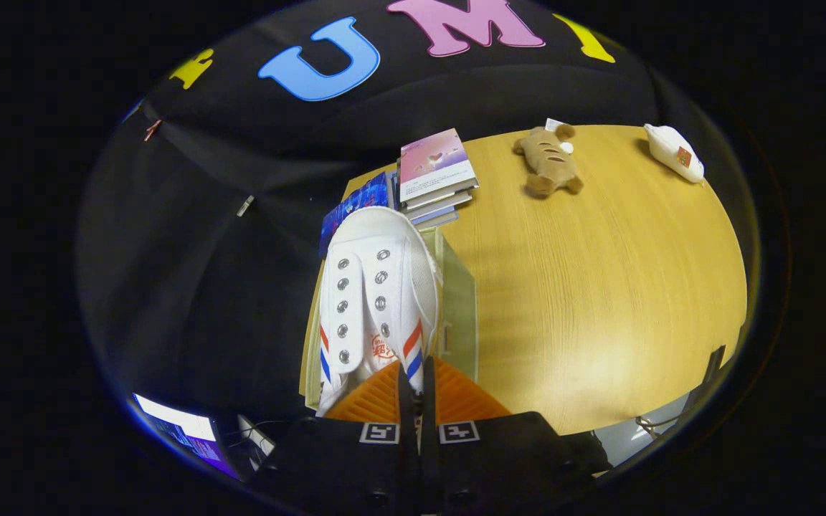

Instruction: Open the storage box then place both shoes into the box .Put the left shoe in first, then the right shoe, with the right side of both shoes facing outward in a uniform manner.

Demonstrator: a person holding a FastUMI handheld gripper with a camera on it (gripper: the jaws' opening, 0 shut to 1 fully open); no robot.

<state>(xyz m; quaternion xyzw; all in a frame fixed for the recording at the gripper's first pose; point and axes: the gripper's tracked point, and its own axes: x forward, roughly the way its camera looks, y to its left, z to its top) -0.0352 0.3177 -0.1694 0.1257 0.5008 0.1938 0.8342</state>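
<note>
My tongs (416,387) are pinched on the heel end of the white shoe (373,301), toe pointing away, above the clear storage box (459,308) at the tabletop (599,287) edge. It looks light, soft canvas (likely to sag), so I'd grip the stiff collar. Books (434,175) crowd beyond; open room lies rightward

One shoe (373,301); one box (459,301); one plush toy (548,161).
</note>
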